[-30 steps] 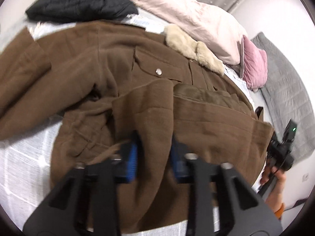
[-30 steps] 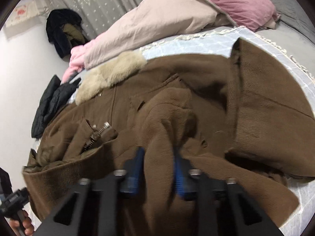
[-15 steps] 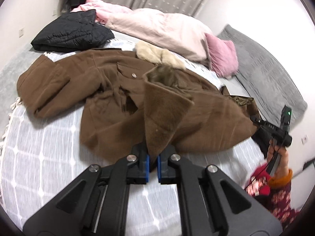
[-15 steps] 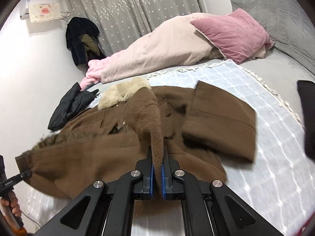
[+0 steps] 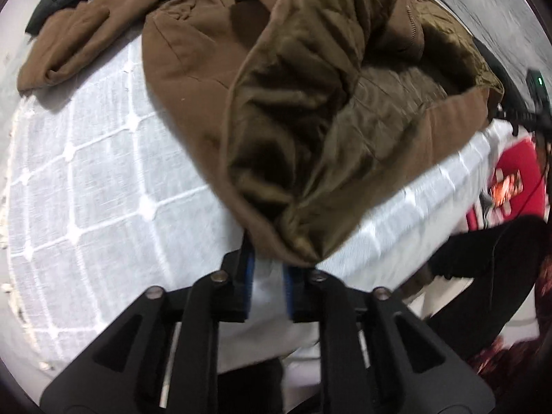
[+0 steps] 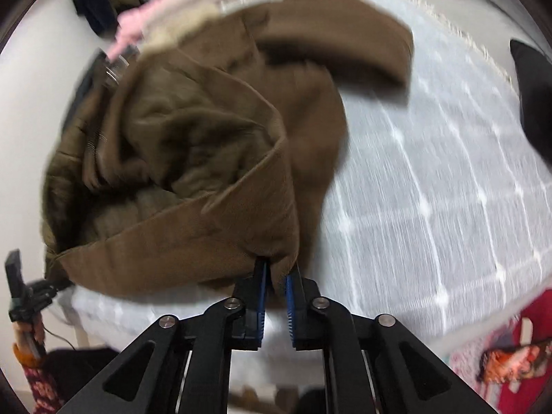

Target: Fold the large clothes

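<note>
white bedspread [image 5: 86,179]; brown coat [image 5: 310,120] hem between both opening tongs.

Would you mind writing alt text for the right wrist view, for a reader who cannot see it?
The right gripper, jaws opening, has the hem of a brown coat between its blue pads at the near edge of a bed. The coat lies bunched with its olive lining showing, on a white grid-patterned bedspread; the image is motion-blurred.
</note>
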Demonstrator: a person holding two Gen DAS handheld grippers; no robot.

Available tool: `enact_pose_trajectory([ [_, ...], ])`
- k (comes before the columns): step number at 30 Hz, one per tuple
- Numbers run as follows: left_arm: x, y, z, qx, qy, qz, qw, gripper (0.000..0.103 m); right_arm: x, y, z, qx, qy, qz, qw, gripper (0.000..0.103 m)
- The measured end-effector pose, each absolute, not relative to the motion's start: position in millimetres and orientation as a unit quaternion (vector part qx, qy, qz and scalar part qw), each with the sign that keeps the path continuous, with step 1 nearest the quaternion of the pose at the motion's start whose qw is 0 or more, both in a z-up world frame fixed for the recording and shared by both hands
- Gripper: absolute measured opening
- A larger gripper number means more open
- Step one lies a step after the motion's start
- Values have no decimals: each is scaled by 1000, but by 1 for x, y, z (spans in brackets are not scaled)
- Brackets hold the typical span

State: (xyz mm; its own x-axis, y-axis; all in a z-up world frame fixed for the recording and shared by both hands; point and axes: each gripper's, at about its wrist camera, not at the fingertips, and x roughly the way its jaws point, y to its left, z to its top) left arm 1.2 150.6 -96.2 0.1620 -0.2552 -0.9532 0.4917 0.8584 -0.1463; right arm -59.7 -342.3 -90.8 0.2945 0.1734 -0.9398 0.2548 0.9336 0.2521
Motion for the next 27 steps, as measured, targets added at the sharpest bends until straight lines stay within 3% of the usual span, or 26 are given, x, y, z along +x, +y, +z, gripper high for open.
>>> enact_pose_trajectory([
  [2, -5, 165, -85, 89, 586, -257, 764, 72, -69, -350, -75, 173, 582, -43, 794, 18],
  [3, -6, 170, -81, 86, 577, -260, 769, 79, -74, -355, -63, 174, 570, -49, 801, 24],
  [7, 0, 194, -62, 63, 542, -247, 801, 79, -88, -368, -29, 195, 507, -50, 838, 66],
  [9, 6, 202, -54, 41, 529, -246, 811, 79, -89, -368, -20, 203, 489, -45, 847, 69],
  [16, 18, 198, -24, 9, 486, -253, 836, 79, -49, -336, -36, 174, 504, -34, 845, 70],
  [24, 30, 141, -52, 26, 541, -248, 803, 79, -26, -361, -70, 231, 524, -73, 816, 70],
  [27, 30, 133, -79, 33, 581, -234, 779, 67, -34, -360, -90, 244, 556, -45, 793, 60],
])
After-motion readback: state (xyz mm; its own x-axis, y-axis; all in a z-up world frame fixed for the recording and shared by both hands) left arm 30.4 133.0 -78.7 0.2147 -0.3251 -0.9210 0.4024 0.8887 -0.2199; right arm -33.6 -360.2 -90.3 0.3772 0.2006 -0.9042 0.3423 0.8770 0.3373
